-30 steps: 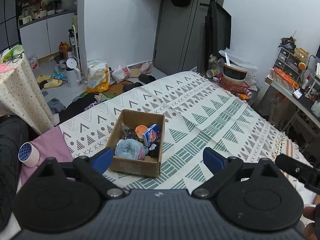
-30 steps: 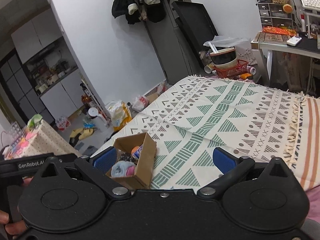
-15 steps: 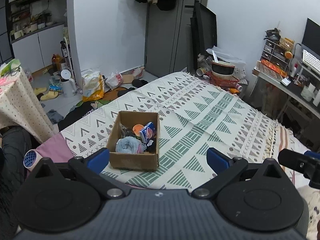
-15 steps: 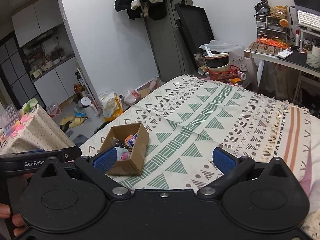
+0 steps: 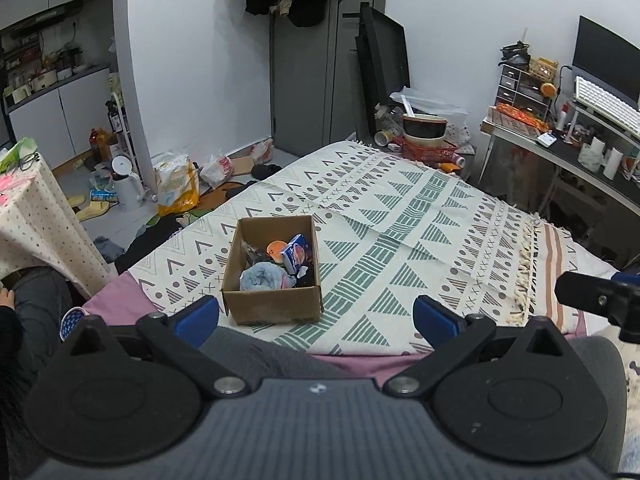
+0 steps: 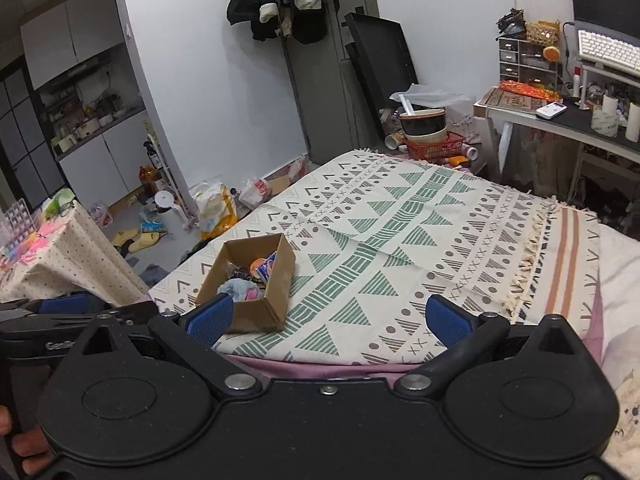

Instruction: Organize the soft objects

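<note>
Both left gripper (image 5: 316, 316) and right gripper (image 6: 326, 318) spread, empty, short of cardboard box (image 5: 273, 270); approach from above, pinch blue cloth (image 5: 260, 276), probably a towel.

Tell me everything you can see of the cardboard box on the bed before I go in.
The cardboard box is a small, plain brown, open-topped carton with no lid or flaps showing. It sits upright and flat on the patterned blanket, near the bed's near-left corner. Inside lie a rolled light-blue cloth, a blue packet, an orange round item and dark bits too small to tell. Neither hand-held gripper touches it.
</note>
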